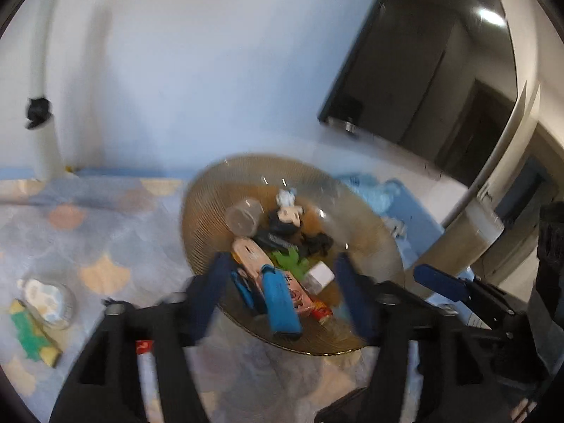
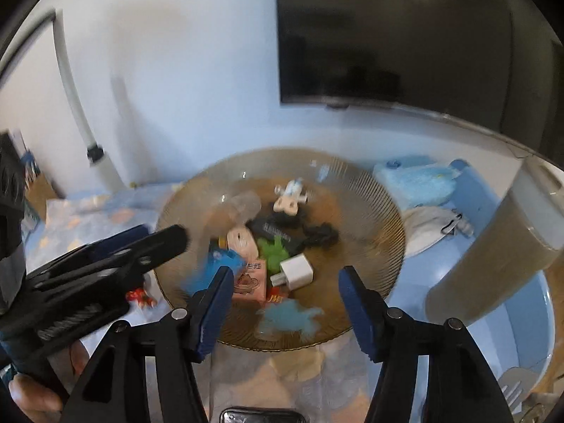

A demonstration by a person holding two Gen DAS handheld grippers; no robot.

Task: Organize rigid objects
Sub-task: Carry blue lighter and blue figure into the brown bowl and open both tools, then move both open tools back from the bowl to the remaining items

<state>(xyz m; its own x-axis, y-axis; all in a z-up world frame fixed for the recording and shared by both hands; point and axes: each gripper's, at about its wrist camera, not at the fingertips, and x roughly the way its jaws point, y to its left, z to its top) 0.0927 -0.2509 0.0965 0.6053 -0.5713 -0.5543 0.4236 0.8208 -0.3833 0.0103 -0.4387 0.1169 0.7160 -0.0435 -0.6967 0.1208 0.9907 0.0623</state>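
a table under a pastel scalloped cloth [image 1: 88, 232] meets a pale wall; one dark television [image 2: 387, 35] hangs at the right. going left to right in the left wrist view: one small jar [image 1: 47, 299] beside one green and yellow sponge [image 1: 30, 335], then one ribbed amber glass plate [image 1: 208, 211] with a blurred heap of small things, among them one clear cup [image 1: 243, 216], one white figurine [image 1: 289, 208], one white charger [image 2: 298, 270] and one blue lighter [image 1: 280, 303]. further right stands one tall beige tumbler [image 2: 493, 257]. the left gripper [image 1: 282, 282] and right gripper [image 2: 285, 292] each hover spread wide above the plate's near rim, gripping nothing.
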